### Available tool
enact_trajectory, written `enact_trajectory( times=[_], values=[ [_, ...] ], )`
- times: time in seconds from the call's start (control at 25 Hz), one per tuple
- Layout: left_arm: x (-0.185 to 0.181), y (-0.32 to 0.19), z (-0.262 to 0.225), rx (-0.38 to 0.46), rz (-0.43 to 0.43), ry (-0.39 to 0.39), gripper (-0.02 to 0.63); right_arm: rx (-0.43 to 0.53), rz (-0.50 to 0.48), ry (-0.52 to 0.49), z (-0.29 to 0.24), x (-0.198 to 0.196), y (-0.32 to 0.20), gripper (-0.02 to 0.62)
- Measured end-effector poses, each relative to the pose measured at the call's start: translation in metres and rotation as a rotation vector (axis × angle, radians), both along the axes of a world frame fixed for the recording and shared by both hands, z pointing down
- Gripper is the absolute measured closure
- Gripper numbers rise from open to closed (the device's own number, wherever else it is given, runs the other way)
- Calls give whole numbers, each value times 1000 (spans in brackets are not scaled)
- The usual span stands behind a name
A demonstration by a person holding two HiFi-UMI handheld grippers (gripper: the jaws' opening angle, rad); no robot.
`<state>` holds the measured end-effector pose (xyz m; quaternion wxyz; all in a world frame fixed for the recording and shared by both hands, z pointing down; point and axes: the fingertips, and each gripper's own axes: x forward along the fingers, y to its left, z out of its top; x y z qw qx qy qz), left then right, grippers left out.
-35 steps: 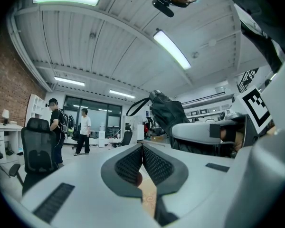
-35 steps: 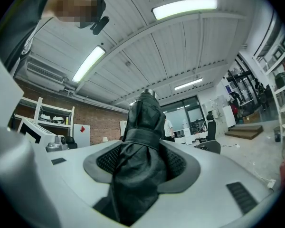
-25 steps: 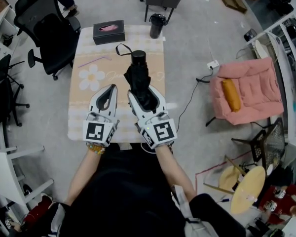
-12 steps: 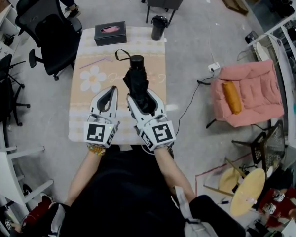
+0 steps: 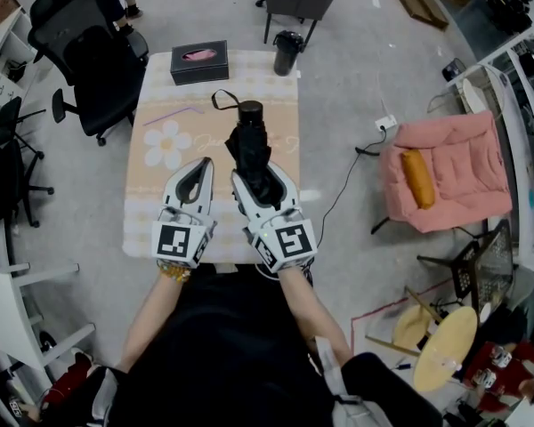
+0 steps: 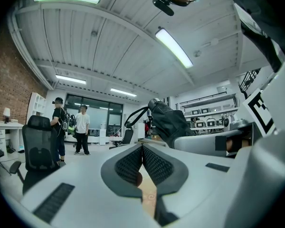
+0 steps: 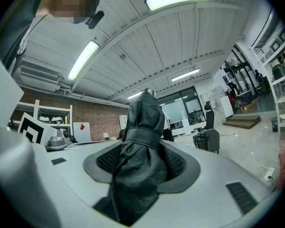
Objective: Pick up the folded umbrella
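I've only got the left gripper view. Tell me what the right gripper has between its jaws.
Observer: The right gripper is shut on the folded umbrella; in the right gripper view its black fabric fills the gap between the pads.
Operator: Now report what sits beyond the umbrella.
Observer: In the head view a black tissue box rests at the far edge of the table, apart from the umbrella's handle end.
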<state>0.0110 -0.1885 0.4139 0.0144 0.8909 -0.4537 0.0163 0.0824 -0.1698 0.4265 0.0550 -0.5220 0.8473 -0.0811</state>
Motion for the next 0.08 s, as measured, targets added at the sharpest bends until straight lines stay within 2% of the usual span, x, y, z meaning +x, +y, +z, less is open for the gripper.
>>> enact_trajectory(
  times=[0.08],
  values=[
    [0, -1, 1, -1, 0, 0, 592, -2, 7, 0, 0, 2, -2, 374]
  ],
)
